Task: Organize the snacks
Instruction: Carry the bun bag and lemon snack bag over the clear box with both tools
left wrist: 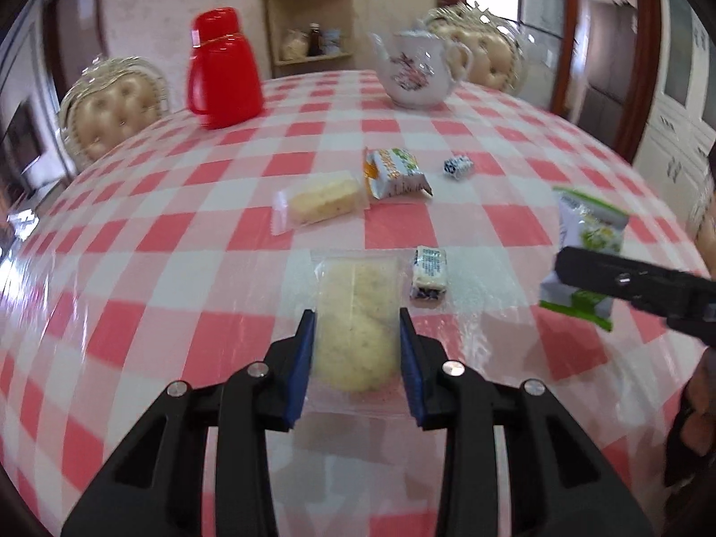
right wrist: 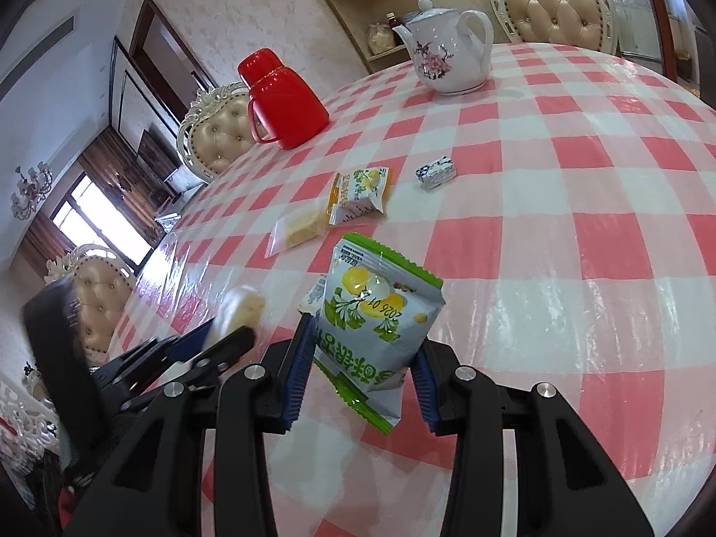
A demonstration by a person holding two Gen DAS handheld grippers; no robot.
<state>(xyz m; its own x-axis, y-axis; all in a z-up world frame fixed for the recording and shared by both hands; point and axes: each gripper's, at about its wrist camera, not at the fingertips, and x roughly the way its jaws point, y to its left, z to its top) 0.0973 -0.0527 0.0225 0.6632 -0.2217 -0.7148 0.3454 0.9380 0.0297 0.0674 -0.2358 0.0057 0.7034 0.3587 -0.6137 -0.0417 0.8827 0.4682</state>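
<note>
My left gripper (left wrist: 356, 320) is shut on a clear-wrapped round cookie pack (left wrist: 355, 335), its blue pads pressing both sides. In the right wrist view that gripper (right wrist: 230, 330) and the cookie pack (right wrist: 241, 306) show blurred at the left. My right gripper (right wrist: 364, 335) is shut on a green-and-white snack packet (right wrist: 378, 313), held upright above the checked tablecloth (right wrist: 559, 232). From the left wrist view the right gripper (left wrist: 577, 275) and its packet (left wrist: 586, 228) appear at the right edge. On the cloth lie a yellow cake bar (left wrist: 320, 203), an orange packet (left wrist: 394, 172) and two small candies (left wrist: 428, 273) (left wrist: 457, 165).
A red jug (left wrist: 221, 71) and a floral white teapot (left wrist: 416, 67) stand at the far side of the table. Padded chairs (left wrist: 114, 107) ring the table, and a wooden shelf (left wrist: 308, 22) stands behind. A hand (left wrist: 698, 416) shows at the right edge.
</note>
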